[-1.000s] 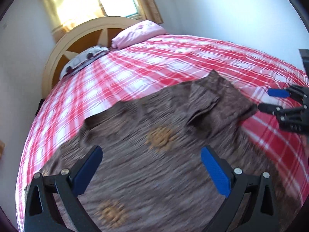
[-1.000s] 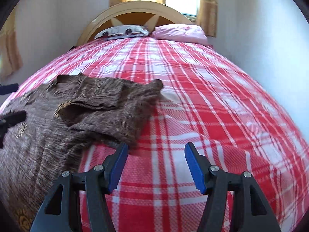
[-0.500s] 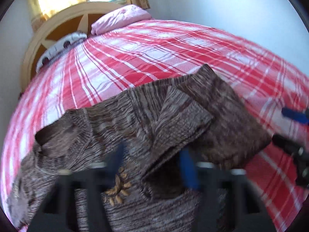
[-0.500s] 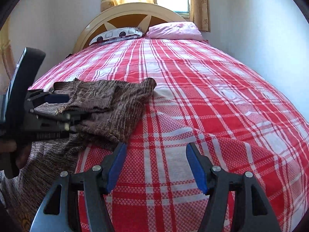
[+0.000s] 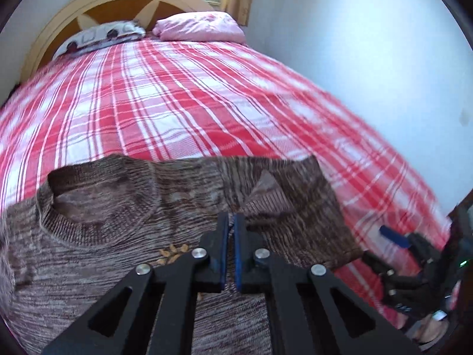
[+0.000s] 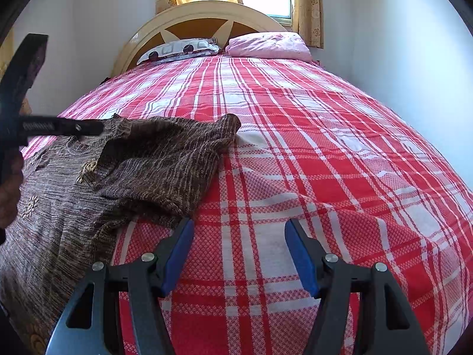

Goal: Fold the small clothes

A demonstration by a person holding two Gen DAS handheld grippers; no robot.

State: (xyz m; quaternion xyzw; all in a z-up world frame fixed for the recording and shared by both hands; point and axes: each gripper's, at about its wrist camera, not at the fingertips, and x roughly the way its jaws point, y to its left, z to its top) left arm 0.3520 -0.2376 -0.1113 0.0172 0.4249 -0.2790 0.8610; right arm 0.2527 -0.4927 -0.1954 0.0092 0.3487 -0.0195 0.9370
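A brown knitted sweater (image 5: 118, 251) with gold flower motifs lies on the red plaid bed, neck opening at the left and one sleeve folded in over its body. My left gripper (image 5: 233, 222) is shut on the edge of that folded sleeve, with the blue pads pressed together at the fold. In the right wrist view the left gripper (image 6: 100, 127) reaches in from the left, its tip at the raised cloth of the sweater (image 6: 153, 162). My right gripper (image 6: 239, 236) stands open over bare sheet, just right of the sweater's edge, with nothing between its fingers. It also shows as the right gripper (image 5: 375, 244) at the lower right.
The plaid sheet (image 6: 325, 148) stretches far ahead to a pink pillow (image 6: 269, 46) and a patterned pillow (image 6: 180, 48) against a round wooden headboard (image 6: 201, 14). A pale wall (image 5: 369, 59) runs close along the bed's right side. A hand (image 6: 9, 189) shows at the left edge.
My left gripper went from wide open to shut and moved forward and right onto the folded sleeve. The right gripper stayed in place, open.
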